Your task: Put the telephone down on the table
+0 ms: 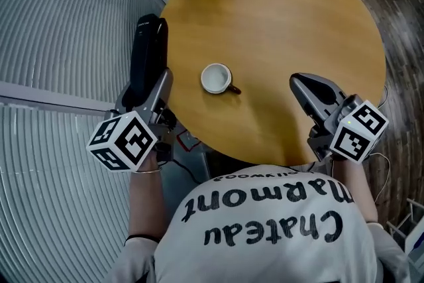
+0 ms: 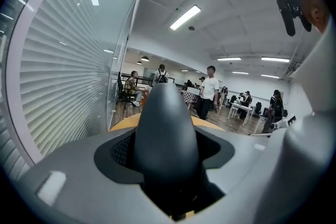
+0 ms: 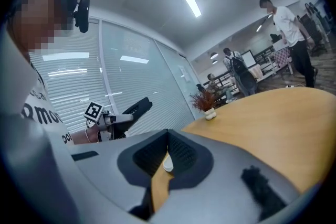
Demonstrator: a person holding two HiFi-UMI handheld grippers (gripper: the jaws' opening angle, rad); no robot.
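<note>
Off the left rim of the table [image 1: 298, 23], the telephone [image 1: 148, 50] hung pinched between the jaws of the left gripper [image 1: 151, 91], not yet down, so the next move likely called for lowering it flat onto bare wood beside the cup [image 1: 216, 78]; the right gripper [image 1: 298, 81] had its jaws together, empty.

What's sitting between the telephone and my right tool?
A white cup, standing on the table roughly midway between the telephone and the right tool. The head view shows it plainly.
</note>
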